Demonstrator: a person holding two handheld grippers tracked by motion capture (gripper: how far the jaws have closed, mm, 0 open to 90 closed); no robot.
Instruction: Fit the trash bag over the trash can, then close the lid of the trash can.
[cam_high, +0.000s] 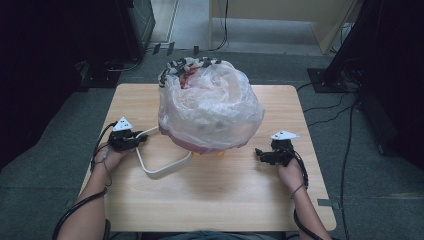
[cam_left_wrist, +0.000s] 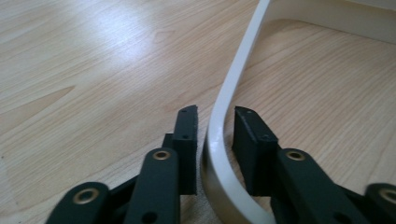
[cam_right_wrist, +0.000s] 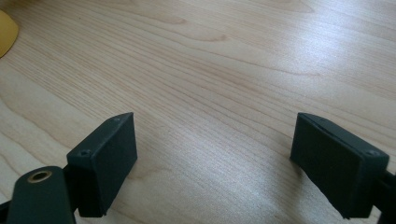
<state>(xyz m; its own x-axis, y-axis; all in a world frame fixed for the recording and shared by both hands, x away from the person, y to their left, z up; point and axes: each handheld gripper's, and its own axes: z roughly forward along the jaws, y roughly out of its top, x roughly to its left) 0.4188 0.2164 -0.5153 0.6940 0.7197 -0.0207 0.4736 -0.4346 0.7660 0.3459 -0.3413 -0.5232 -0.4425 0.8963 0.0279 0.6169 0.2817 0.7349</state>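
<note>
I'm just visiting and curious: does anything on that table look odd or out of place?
Yes. The basket is smothered in a crumpled clear plastic bag, so little of it shows. Its white handle lies flat on the table instead of standing up, and the left hand-held gripper has it between its jaws.

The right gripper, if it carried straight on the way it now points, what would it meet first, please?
Probably the bag-covered basket: the right gripper, its jaws open and empty, points leftward over bare table toward the base, though depth is unclear.
</note>
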